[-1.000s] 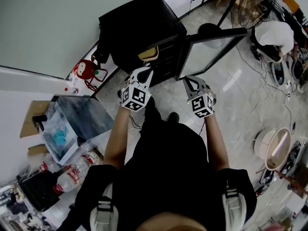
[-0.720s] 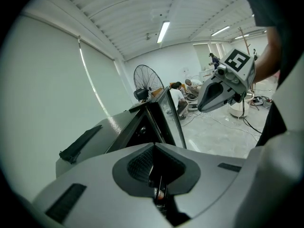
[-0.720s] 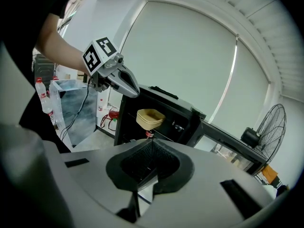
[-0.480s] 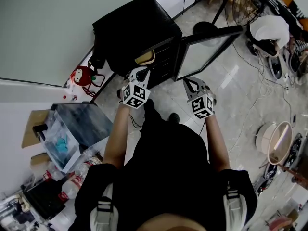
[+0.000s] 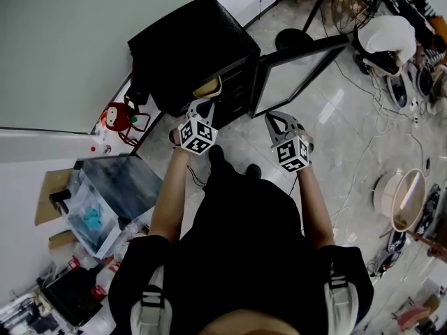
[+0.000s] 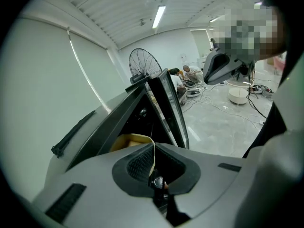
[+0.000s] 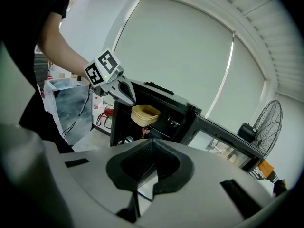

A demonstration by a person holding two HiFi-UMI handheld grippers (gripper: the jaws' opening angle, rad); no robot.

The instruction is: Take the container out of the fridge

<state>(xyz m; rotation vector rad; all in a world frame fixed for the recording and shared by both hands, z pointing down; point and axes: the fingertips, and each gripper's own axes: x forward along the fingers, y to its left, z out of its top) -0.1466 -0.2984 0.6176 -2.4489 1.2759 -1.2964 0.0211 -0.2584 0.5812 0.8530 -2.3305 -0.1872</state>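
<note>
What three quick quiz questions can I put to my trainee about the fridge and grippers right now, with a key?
1. True or false: the fridge has its door shut.
2. Fill in: the right gripper, jaws together, holds ____.
3. Which gripper pinches the wall of the container? A) left gripper B) right gripper C) neither

Key: 1 false, the door stands open; 2 nothing; 3 A.

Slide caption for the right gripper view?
Left gripper pinches the cream container inside the open black fridge; right gripper shut, empty.
</note>
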